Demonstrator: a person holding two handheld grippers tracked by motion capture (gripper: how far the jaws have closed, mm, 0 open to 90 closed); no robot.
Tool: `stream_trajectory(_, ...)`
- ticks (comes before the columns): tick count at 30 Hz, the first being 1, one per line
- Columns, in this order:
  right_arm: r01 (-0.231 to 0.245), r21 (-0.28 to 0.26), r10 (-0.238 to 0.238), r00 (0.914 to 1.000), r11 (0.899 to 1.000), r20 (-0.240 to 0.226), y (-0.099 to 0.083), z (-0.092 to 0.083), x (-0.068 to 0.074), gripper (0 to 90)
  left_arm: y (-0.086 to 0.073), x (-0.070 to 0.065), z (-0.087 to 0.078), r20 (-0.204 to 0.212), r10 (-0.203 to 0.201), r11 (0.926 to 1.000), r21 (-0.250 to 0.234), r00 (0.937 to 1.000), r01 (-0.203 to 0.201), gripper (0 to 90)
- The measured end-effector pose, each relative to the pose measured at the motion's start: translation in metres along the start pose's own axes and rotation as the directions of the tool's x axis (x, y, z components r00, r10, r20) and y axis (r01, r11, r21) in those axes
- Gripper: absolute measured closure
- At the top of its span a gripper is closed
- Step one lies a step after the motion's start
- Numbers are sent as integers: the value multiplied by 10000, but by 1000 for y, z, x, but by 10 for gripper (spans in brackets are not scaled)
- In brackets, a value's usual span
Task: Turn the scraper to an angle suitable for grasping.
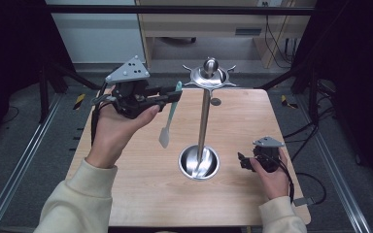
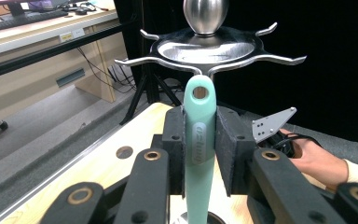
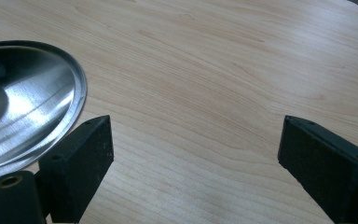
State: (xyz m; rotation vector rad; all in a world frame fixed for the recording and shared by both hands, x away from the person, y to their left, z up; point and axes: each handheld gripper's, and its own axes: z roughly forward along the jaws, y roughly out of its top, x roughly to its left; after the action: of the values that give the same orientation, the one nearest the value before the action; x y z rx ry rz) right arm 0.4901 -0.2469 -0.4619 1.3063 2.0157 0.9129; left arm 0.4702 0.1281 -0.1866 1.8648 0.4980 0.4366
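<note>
Spatula (image 1: 169, 116): is being held in the air by the left gripper (image 1: 167, 99), handle up, blade hanging down over the table (image 1: 141, 194), to the left of the rack's pole.
Left jaws: are being kept clenched on the mint handle (image 2: 199, 140), a pad pressed on either side, as seen in the left gripper view.
Hole (image 2: 199, 92): is being shown at the handle's top end, clear above the pads, facing the camera.
Rack (image 1: 205, 116): is being seen as a steel stand with a round base (image 1: 199, 162), an upright pole and a top disc ringed by curved hooks (image 2: 177, 65).
Key relation: the handle's long axis is being kept near upright, and the hole is lying just below and in front of the nearest hooks; the hooks are placed beyond the left jaws and higher.
Next move, judged: the hole is likely being lined up for a hook, so a lift and a push forward are probably being called for.
Nearer hand: the left, with its gripper raised beside the rack's top.
Right gripper (image 1: 243, 161): is being rested low by the base, on its right.
Right jaws: are being held spread wide, bare wood between them.
</note>
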Motion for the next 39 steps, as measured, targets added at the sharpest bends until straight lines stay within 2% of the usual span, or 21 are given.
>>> stream_trajectory(15, 37, 26, -36, 10000, 10000, -12, 0, 0, 0, 106, 1, -3, -1, 171, 98, 9999, -87, 9998, -96, 746)
stream_trajectory(39, 21, -10, -21, 10000, 10000, -24, 0, 0, -1, 106, 3, -2, 13, 226, 77, 9999, 72, 9997, -79, 746)
